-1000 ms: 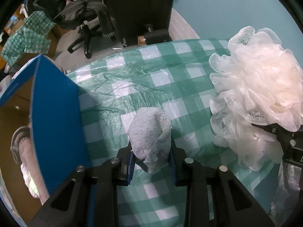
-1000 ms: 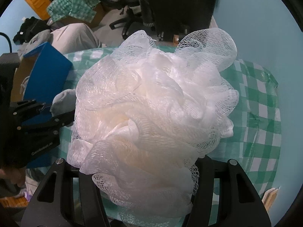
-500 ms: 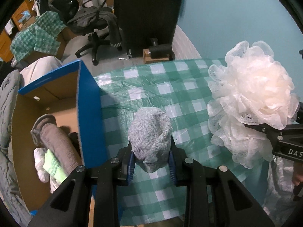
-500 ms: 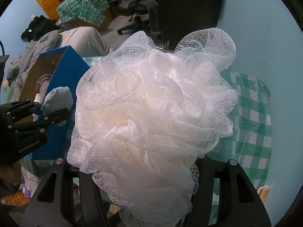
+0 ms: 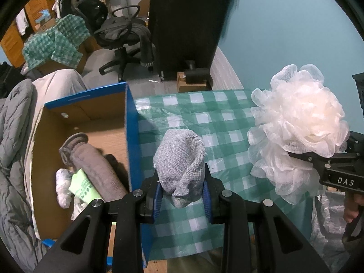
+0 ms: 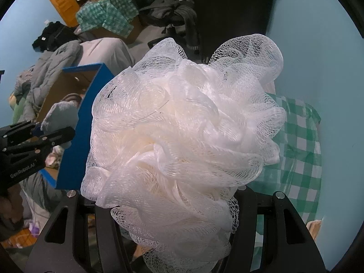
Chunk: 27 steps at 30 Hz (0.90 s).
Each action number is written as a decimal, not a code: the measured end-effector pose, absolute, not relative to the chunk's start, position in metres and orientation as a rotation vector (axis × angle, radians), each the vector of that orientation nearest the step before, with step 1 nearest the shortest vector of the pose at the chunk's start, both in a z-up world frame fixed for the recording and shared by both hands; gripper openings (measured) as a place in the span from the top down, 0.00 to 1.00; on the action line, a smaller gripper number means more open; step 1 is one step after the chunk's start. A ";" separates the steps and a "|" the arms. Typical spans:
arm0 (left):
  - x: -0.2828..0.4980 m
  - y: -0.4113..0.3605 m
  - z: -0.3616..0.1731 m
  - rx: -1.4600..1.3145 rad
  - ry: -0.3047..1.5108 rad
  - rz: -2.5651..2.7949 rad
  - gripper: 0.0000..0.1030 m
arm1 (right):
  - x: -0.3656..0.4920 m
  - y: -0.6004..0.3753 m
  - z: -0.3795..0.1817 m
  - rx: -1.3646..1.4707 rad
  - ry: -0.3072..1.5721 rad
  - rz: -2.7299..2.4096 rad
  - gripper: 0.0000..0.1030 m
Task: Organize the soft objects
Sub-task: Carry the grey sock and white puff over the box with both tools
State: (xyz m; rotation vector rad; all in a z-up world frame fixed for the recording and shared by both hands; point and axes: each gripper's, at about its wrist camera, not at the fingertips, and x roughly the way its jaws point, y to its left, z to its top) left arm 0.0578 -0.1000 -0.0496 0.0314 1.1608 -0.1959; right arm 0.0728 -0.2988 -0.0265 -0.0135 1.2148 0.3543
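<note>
A grey knitted cloth bundle (image 5: 179, 166) hangs in the air, with my left gripper (image 5: 182, 195) shut on it between blue pads, just right of the blue box's wall (image 5: 131, 136). The same bundle (image 6: 61, 113) and left gripper (image 6: 54, 134) appear at the left of the right wrist view. My right gripper (image 6: 168, 198) is shut on a large white mesh bath puff (image 6: 182, 132), which fills that view and hides the fingertips. In the left wrist view the puff (image 5: 298, 122) floats above the right side of the green checked table (image 5: 227, 118).
The open blue box holds a rolled brown-grey towel (image 5: 95, 163), a white bundle (image 5: 62, 182) and a green packet (image 5: 84, 187). A grey jacket (image 5: 13, 136) lies left of it. An office chair (image 5: 122, 34) and a black cabinet (image 5: 186, 22) stand beyond the table.
Both grippers have risen with their loads still held. The left one has drifted toward the blue box, so the box's inside now shows and the table looks farther below.
</note>
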 end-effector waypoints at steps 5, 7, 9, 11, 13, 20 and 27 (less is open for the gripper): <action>0.048 -0.083 -0.045 -0.006 1.160 -0.164 0.71 | 0.072 -0.290 -0.020 -0.016 1.206 0.373 0.45; 0.045 -0.075 -0.045 -0.018 1.160 -0.153 0.71 | 0.072 -0.286 -0.018 -0.019 1.204 0.383 0.45; 0.043 -0.068 -0.045 -0.035 1.163 -0.139 0.71 | 0.073 -0.281 -0.017 -0.024 1.202 0.396 0.45; 0.041 -0.062 -0.045 -0.045 1.163 -0.128 0.71 | 0.074 -0.273 -0.015 -0.031 1.198 0.408 0.45; 0.039 -0.055 -0.044 -0.056 1.162 -0.116 0.71 | 0.074 -0.267 -0.013 -0.036 1.195 0.421 0.45; 0.032 -0.030 -0.040 -0.066 1.154 -0.081 0.71 | 0.079 -0.240 -0.010 -0.061 1.186 0.466 0.45; 0.030 -0.003 -0.040 -0.087 1.155 -0.042 0.71 | 0.086 -0.212 -0.009 -0.092 1.179 0.511 0.45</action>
